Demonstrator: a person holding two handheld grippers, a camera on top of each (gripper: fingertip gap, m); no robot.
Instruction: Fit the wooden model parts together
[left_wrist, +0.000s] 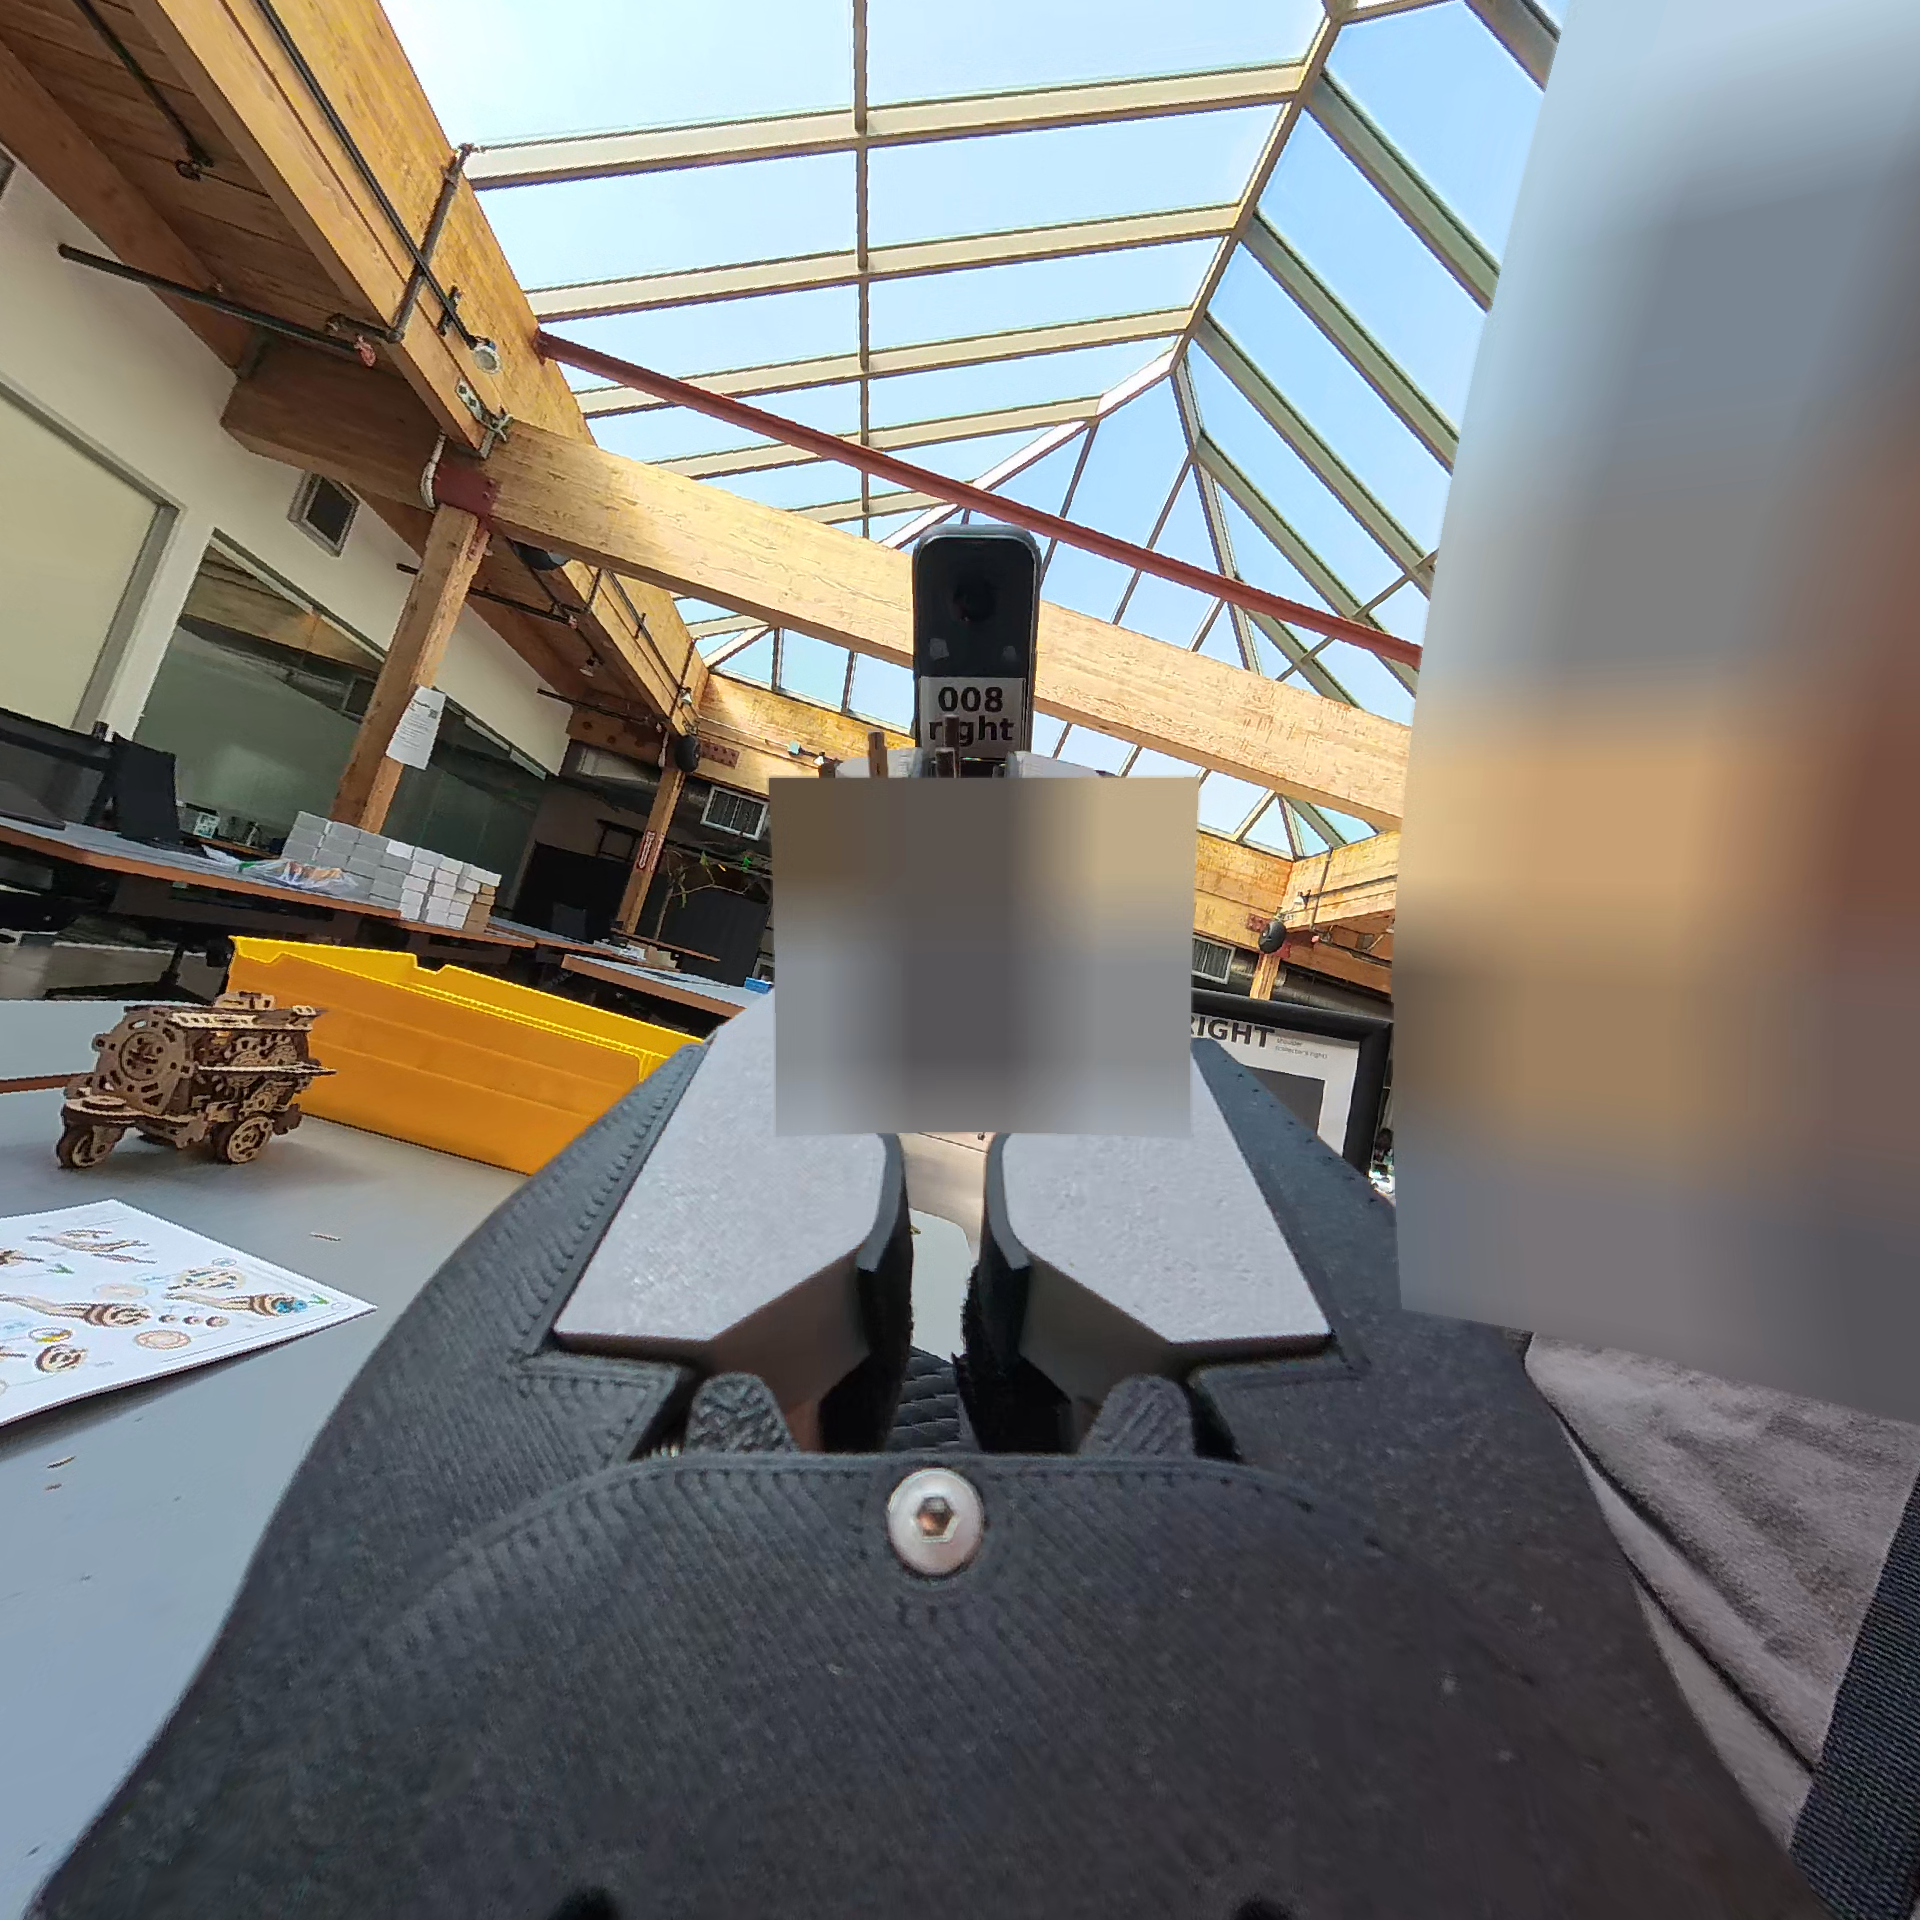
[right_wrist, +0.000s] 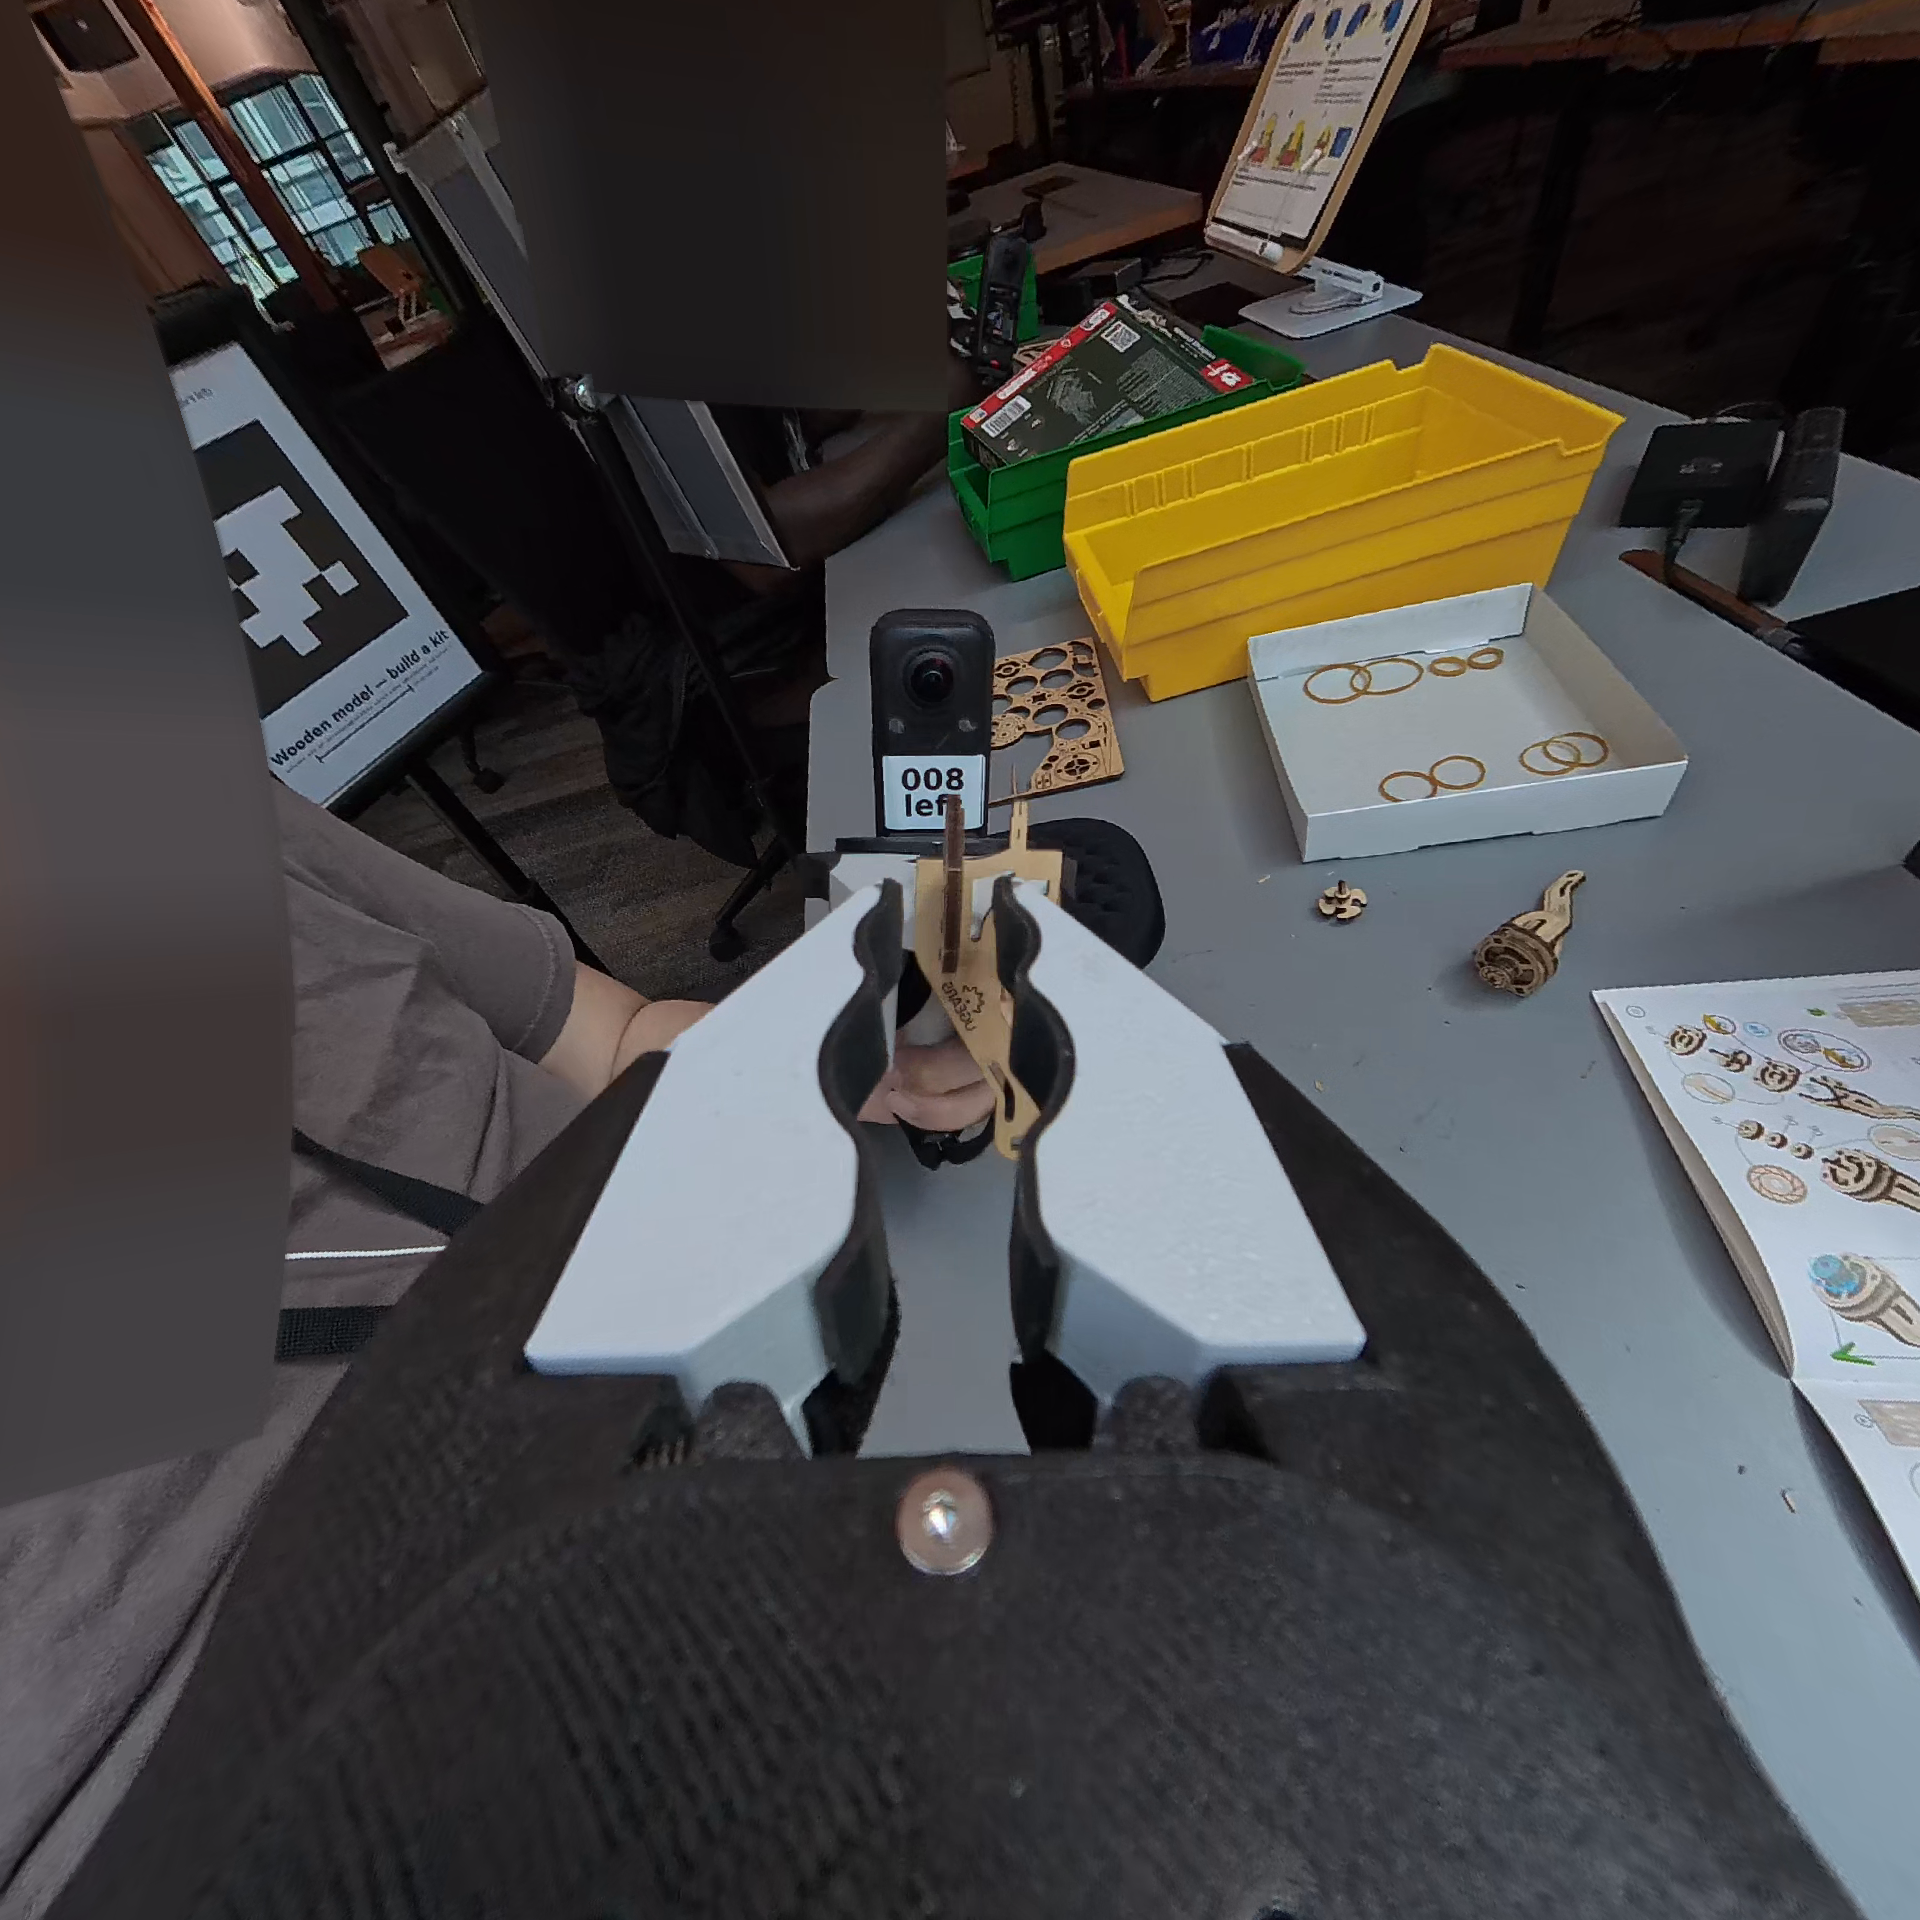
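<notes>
Right claw (right_wrist: 940, 914) pinches a flat wooden part (right_wrist: 971, 997) at its tips, facing the left claw (left_wrist: 940, 1195), narrow, its hold hidden; yellow bin (right_wrist: 1320, 540) behind on the table (right_wrist: 1455, 1143).

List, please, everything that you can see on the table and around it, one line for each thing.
Table: one, grey, under everything.
Yellow bin: one, far side.
Green bin: one, left of the yellow one.
Box: one, dark, in the green bin.
Tray: one, white, before the yellow bin.
Rings: several, tan, in the tray.
Punched sheet: one, wooden, left of the tray.
Gear piece: one, wooden, near the tray.
Round sub-assembly: one, wooden, beside it.
Booklet: one, white, right edge.
Finished model: one, wooden, left wrist view.
Flat part: one, tan, between the right claw's fingers.
Right claw: white fingers, black pads.
Left claw: same colours, tips hidden.
Hand: one, behind the part.
</notes>
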